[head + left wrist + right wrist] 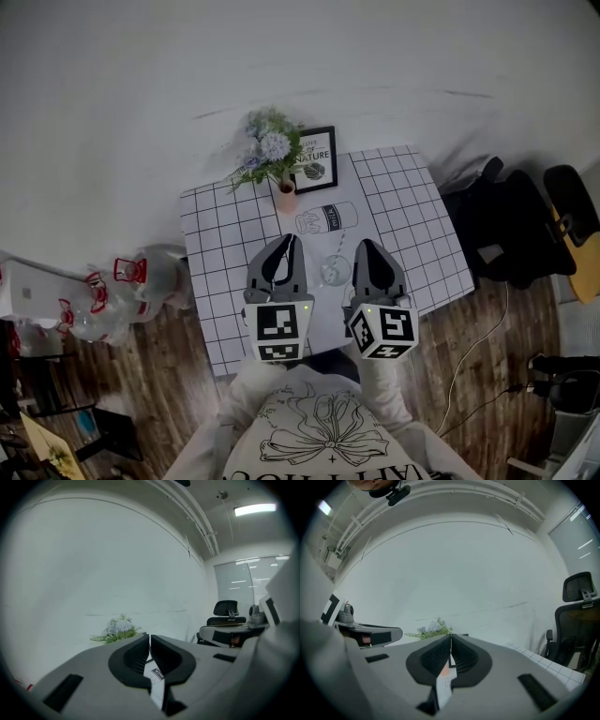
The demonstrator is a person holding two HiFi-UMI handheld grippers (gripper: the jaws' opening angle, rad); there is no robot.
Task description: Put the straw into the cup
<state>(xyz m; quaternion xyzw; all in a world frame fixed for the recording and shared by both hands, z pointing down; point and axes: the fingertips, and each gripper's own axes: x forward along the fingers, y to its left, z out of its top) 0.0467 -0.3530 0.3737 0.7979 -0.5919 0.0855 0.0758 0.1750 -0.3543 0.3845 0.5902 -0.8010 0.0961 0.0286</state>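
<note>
A small clear glass cup [335, 272] stands on the checked tablecloth [412, 206], between my two grippers. A thin pale straw [341, 246] runs from the cup's rim toward the back; whether it sits inside the cup I cannot tell. My left gripper [292, 241] is to the left of the cup and my right gripper [361, 246] to its right, both low over the table's front half. In the left gripper view the left gripper [149, 641] has its jaws closed with nothing between them. The right gripper [451, 644] looks the same in its own view.
A clear bottle-shaped container printed "milk" [326, 218] lies flat behind the cup. A vase of blue flowers [272, 155] and a framed print [315, 159] stand at the table's back edge. Black office chairs [511, 225] are to the right, water jugs [141, 277] to the left.
</note>
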